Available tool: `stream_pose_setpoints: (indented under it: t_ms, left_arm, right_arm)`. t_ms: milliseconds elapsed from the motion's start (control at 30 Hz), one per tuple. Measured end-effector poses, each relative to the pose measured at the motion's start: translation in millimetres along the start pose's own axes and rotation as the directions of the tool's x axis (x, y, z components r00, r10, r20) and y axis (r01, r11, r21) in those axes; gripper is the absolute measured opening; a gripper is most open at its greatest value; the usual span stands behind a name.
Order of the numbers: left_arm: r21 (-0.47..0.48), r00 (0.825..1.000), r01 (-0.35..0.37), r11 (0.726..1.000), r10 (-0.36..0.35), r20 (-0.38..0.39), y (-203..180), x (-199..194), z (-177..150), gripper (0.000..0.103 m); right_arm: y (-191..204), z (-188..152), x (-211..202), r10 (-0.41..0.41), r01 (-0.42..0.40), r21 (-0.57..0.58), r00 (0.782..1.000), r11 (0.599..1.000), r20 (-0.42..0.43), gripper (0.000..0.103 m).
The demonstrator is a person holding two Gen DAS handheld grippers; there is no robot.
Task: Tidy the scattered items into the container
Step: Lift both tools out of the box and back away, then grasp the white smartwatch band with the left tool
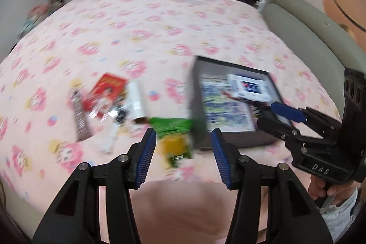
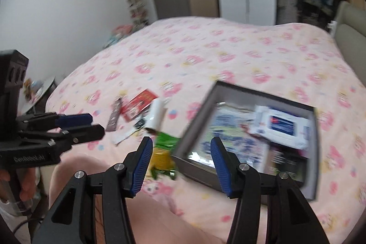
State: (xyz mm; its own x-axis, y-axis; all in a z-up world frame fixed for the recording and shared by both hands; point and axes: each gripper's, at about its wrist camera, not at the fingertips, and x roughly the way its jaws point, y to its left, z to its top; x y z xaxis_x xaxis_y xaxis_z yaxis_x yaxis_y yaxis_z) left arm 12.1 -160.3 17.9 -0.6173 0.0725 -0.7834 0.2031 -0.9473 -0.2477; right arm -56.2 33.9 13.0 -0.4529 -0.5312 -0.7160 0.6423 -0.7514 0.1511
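Observation:
A dark grey box (image 1: 199,106) (image 2: 194,120) lies open on the pink bed, holding a blue-and-white printed pack (image 1: 226,106) (image 2: 231,136) and a white wipes packet (image 1: 251,87) (image 2: 281,125). Left of it lie a green and yellow snack bag (image 1: 175,132) (image 2: 164,150), a white roll (image 1: 137,100) (image 2: 156,116), a red packet (image 1: 106,89) (image 2: 139,104) and a brown bar (image 1: 79,116) (image 2: 114,116). My left gripper (image 1: 184,152) is open above the snack bag and empty. My right gripper (image 2: 181,157) is open over the box's near left wall and empty. Both views are blurred.
The bed's pink patterned cover (image 1: 141,33) (image 2: 228,54) spreads wide behind the items. A grey padded headboard (image 1: 304,33) (image 2: 350,38) runs along the right. Shelves with toys (image 2: 137,1) stand by the far wall. A round side table (image 2: 43,88) stands at the left.

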Motion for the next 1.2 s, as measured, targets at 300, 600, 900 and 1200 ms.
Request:
stream_pose_setpoints:
  t_ms: [300,600,900,1200]
  left_arm:
    - [-0.270,0.997,-0.069,0.960,0.060,-0.041,121,27,-14,0.049]
    - [-0.267,0.978,-0.031,0.963,-0.025,-0.205,168,105,-34,0.036]
    - [-0.216,0.942,-0.011,0.976,-0.062,-0.330,164,183,-30,0.025]
    - [-0.310,0.915,0.121,0.943,-0.227,-0.334,168,197,-30,0.006]
  right_arm:
    - [66,24,90,0.074,-0.099,-0.146,0.984,0.984,-0.164,0.049]
    - [76,22,169,0.121,-0.164,-0.110,0.940,0.980,-0.318,0.049]
    - [66,9,202,0.065,-0.113,-0.103,0.919,0.988,-0.389,0.049]
    - [61,8,191,0.091,-0.133,-0.088,0.922,0.987,-0.378,0.049]
